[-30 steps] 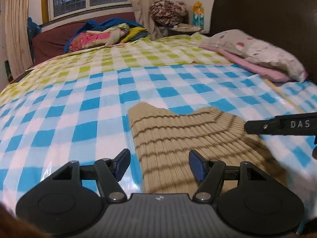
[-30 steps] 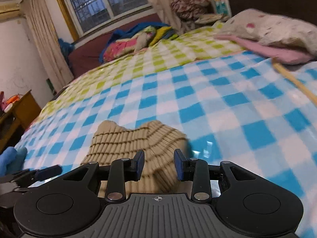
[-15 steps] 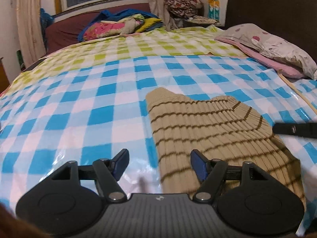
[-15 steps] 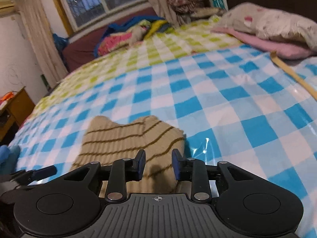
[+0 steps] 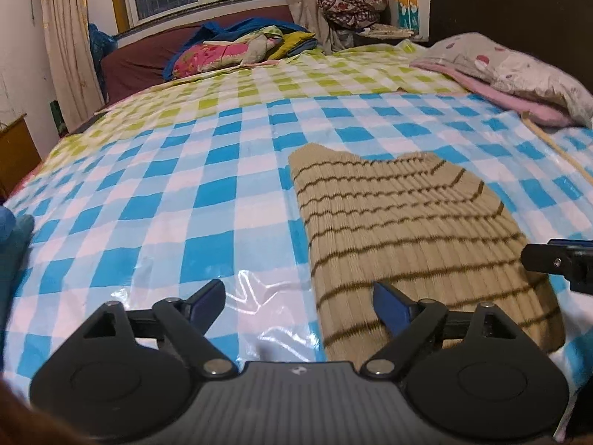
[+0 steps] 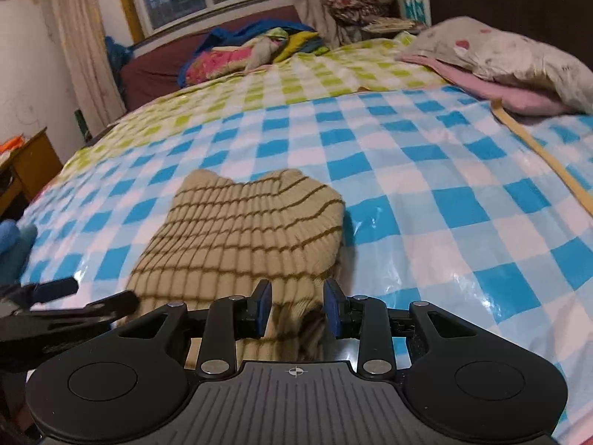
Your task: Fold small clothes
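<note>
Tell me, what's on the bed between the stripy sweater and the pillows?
Nothing: just bare blue-checked sheet between the sweater and the pillows, seen best in the right wrist view.

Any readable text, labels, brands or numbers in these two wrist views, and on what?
No text can be read in either view.
Carton by the headboard: its printing is too small and blurred to read.
Left tool body: only a small emblem, no letters.
Right tool body: only a crosshair mark.

Sweater on bed (pillow behind)
</note>
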Motion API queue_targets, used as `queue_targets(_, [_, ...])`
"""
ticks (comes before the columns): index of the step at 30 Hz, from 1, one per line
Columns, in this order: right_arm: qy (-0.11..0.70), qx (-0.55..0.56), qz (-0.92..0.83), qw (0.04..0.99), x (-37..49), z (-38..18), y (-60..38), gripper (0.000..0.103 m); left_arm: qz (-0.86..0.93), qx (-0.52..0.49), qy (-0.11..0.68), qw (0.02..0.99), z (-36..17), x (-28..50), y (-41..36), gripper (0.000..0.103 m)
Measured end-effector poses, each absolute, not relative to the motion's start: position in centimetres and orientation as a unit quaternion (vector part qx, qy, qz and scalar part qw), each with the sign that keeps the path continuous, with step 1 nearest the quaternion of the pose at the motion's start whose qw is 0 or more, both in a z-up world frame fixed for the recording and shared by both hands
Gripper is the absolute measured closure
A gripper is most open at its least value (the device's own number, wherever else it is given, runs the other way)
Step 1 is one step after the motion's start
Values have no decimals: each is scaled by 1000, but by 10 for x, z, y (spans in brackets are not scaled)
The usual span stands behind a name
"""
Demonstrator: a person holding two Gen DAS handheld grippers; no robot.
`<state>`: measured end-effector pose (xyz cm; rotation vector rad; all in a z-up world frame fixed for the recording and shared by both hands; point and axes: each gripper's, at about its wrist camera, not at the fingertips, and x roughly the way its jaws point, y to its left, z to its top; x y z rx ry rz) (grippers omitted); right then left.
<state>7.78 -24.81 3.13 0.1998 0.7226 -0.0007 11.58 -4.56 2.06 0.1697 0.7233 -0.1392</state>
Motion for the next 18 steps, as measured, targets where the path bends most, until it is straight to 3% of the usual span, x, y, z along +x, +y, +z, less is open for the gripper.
queue_targets(18, [374,73,-12,924,33,11,-220,69,-94,54,398,911,2,85,-38,8])
